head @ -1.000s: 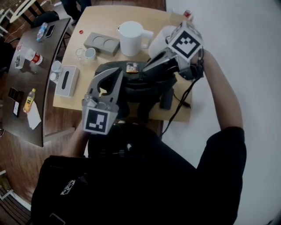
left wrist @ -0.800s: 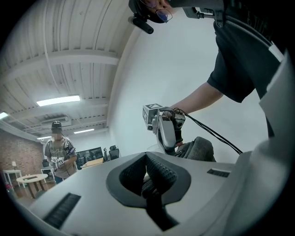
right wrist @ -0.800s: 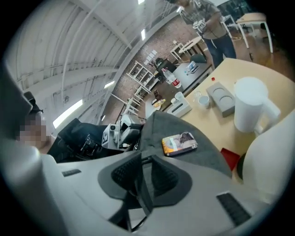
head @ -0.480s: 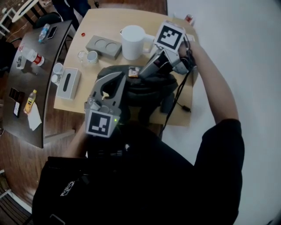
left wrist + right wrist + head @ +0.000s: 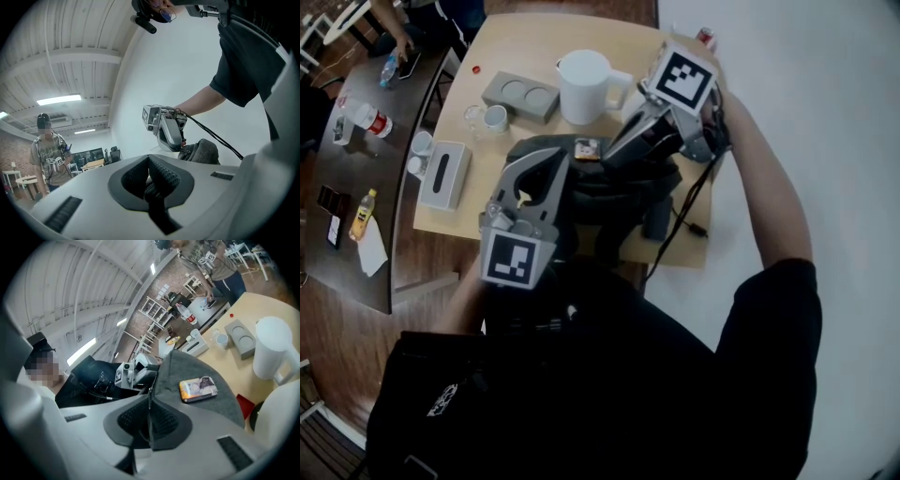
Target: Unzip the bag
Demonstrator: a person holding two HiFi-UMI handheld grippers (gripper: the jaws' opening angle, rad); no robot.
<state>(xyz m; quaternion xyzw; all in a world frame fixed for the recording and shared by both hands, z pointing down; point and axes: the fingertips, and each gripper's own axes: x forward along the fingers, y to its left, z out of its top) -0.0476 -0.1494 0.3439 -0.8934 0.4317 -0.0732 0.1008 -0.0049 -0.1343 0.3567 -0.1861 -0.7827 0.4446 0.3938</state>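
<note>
Seen from your head camera, the dark grey bag (image 5: 609, 192) lies in the middle of the light wooden worktop (image 5: 534, 47), close to the edge nearest you. A white jug (image 5: 581, 86) stands just behind it. A small printed packet (image 5: 586, 147) rests on top of the bag.

Your left hand-held gripper (image 5: 546, 157) sits where it was a second ago, at the bag's front left. Its own view shows the jaws brought fully together (image 5: 151, 180), with a fold of the bag's dark material pinched between the pads.

Your right hand-held gripper (image 5: 614, 150) reaches in from the far right, tipped downward, with its tips at the bag's top beside the packet. A second ago its jaws stood wide apart. They have just been closing and are now almost together (image 5: 150, 420). They clamp a thin strip that runs up along the edge of the grey bag (image 5: 197, 366). You cannot tell whether that strip is the zip pull. The packet (image 5: 198, 388) lies just past the jaws, on the bag's fabric.
</note>
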